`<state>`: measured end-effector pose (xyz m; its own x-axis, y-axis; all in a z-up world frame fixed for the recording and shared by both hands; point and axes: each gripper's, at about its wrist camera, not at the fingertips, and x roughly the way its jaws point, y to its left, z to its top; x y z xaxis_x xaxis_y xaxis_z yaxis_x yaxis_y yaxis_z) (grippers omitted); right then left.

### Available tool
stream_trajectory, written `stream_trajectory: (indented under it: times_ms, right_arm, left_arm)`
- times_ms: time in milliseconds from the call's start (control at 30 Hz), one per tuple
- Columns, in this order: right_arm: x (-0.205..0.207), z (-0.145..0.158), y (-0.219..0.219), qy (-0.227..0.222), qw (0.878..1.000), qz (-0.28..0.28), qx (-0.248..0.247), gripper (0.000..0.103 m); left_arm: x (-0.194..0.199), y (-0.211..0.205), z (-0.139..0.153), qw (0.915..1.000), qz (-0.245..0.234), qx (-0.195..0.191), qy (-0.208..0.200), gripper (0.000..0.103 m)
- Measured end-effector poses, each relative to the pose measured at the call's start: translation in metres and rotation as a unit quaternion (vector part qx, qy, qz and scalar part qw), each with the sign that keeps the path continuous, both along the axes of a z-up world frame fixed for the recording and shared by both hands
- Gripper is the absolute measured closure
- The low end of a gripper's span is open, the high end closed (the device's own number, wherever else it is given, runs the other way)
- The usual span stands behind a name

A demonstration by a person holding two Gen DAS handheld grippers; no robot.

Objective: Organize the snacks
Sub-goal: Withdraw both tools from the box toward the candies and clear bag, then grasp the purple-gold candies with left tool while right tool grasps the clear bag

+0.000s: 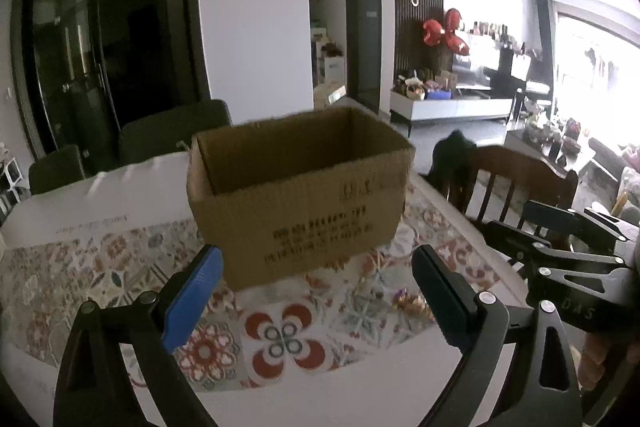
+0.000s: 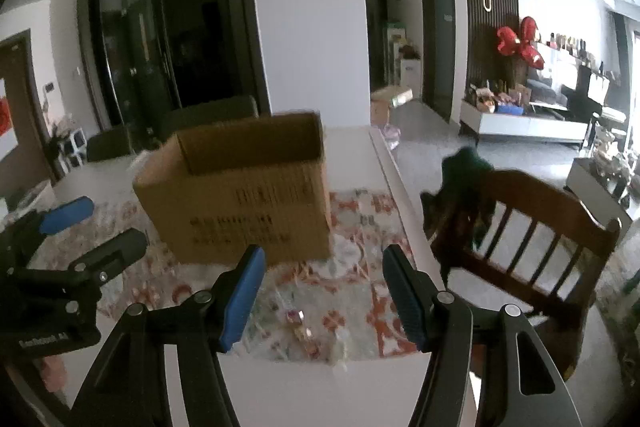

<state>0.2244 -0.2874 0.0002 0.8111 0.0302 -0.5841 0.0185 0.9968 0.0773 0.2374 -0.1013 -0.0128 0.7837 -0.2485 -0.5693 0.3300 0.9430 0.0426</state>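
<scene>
An open brown cardboard box [image 1: 300, 195] stands on the patterned tablecloth [image 1: 80, 267]; it also shows in the right wrist view [image 2: 244, 203]. Its inside is hidden from here. A small gold and purple wrapped snack [image 1: 408, 301] lies on the cloth in front of the box, right of centre; it is blurred in the right wrist view [image 2: 300, 327]. My left gripper [image 1: 318, 271] is open and empty, just short of the box. My right gripper [image 2: 324, 271] is open and empty, above the snack. Each gripper shows in the other's view [image 1: 560, 243] [image 2: 88, 227].
A brown wooden chair [image 2: 532, 247] stands at the table's right edge with a dark cloth [image 2: 464, 179] over its back. Dark chairs [image 1: 172, 131] stand behind the table. A white pillar [image 1: 252, 7] rises beyond the box.
</scene>
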Motion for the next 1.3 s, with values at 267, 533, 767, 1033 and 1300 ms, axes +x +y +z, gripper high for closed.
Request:
stream_trajectory:
  times_ms: [267,533,767,1033,1300]
  right_arm:
    - [-0.013,-0.038,-0.005,0.051,0.999,0.002,0.000,0.042]
    - [-0.011,-0.080,-0.009,0.105,0.994,0.008,0.008,0.054]
    - [0.003,-0.107,-0.012,0.142,0.989,0.008,0.027,0.061]
    - [0.014,-0.123,-0.010,0.162,0.986,0.002,0.029,0.069]
    - [0.025,-0.128,-0.008,0.166,0.986,0.003,0.030,0.075]
  left_arm:
    - [-0.003,-0.013,-0.041,0.9986,-0.016,0.025,0.044,0.007]
    - [-0.001,-0.025,-0.070,0.9956,-0.031,0.051,0.072,0.007]
    - [0.008,-0.029,-0.089,0.9931,-0.028,0.052,0.101,0.007]
    - [0.015,-0.028,-0.096,0.9921,-0.023,0.048,0.114,0.007]
    - [0.020,-0.028,-0.099,0.9918,-0.022,0.043,0.118,0.007]
